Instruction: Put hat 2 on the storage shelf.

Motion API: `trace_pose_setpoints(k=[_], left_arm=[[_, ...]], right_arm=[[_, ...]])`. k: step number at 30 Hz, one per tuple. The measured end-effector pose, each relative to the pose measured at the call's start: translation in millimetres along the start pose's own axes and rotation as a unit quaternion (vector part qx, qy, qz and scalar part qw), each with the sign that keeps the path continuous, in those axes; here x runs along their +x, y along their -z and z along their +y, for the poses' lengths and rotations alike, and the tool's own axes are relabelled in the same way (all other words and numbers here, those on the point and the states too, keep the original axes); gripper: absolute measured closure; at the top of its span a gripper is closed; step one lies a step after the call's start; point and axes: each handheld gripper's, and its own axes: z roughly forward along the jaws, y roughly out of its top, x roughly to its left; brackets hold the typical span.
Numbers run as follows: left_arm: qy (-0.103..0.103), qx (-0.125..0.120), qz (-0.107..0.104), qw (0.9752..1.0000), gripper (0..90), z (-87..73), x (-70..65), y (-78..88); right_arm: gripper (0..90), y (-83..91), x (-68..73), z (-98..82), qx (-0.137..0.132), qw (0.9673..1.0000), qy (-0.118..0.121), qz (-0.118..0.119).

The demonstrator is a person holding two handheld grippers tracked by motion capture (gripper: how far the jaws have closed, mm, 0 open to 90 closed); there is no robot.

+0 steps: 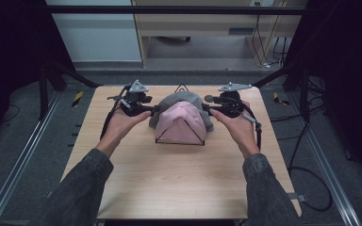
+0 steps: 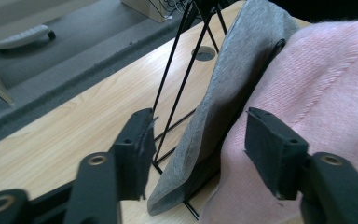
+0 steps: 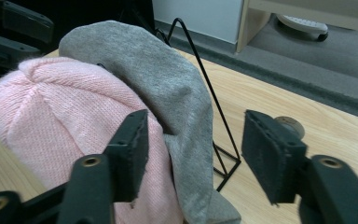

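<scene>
Both jaws stand open, gripping nothing: left gripper (image 1: 152, 109) and right gripper (image 1: 206, 108) flank the pink beanie (image 1: 183, 122), draped over the grey hat (image 1: 185, 98) on the wire stand (image 2: 182, 74), apparently released there.

My left claw (image 1: 152, 109) and right claw (image 1: 206, 108) flank the black wire stand (image 1: 181, 88) at the counter's (image 1: 169, 179) twelve o'clock end. The stand, draped with a pink knit hat (image 1: 181, 123) over a grey hat (image 1: 181, 98), blocks any straight pass between my claws. From six o'clock the bare counter lets either hand slide in. At nine and three o'clock only narrow strips of counter run past my hands. In the left gripper view the grey hat's hem (image 2: 200, 140) hangs between my parted jaws.
</scene>
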Motion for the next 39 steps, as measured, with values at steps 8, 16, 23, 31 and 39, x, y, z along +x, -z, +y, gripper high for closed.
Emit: trace_pose_setpoints(k=[8, 16, 23, 31, 39], left_arm=[[-0.01, -0.004, -0.006, 0.9999, 23.9, -2.3, -12.5, 18.6], [-0.033, 0.009, -0.027, 0.9991, 10.8, -22.1, -31.4, 39.9], [-0.044, 0.032, -0.054, 0.9971, 5.5, -56.4, -43.7, 50.3], [-0.051, 0.126, -0.057, 0.9891, 5.2, -119.6, -48.8, 37.5], [-0.017, 0.185, -0.057, 0.981, 5.8, -168.1, -43.4, 13.5]], right_arm=[[22.3, 15.3, 5.8, 2.5, 0.005, 1.0, -0.001, 0.004], [12.6, 47.0, 16.9, -8.7, -0.003, 0.9999, 0.014, -0.01], [8.4, 65.6, 21.5, -44.5, 0.016, 0.9997, 0.019, -0.007], [8.5, 56.7, 22.3, -113.9, 0.076, 0.9969, 0.009, -0.014], [8.3, 35.1, 20.8, -171.3, 0.145, 0.9889, -0.029, -0.015]])
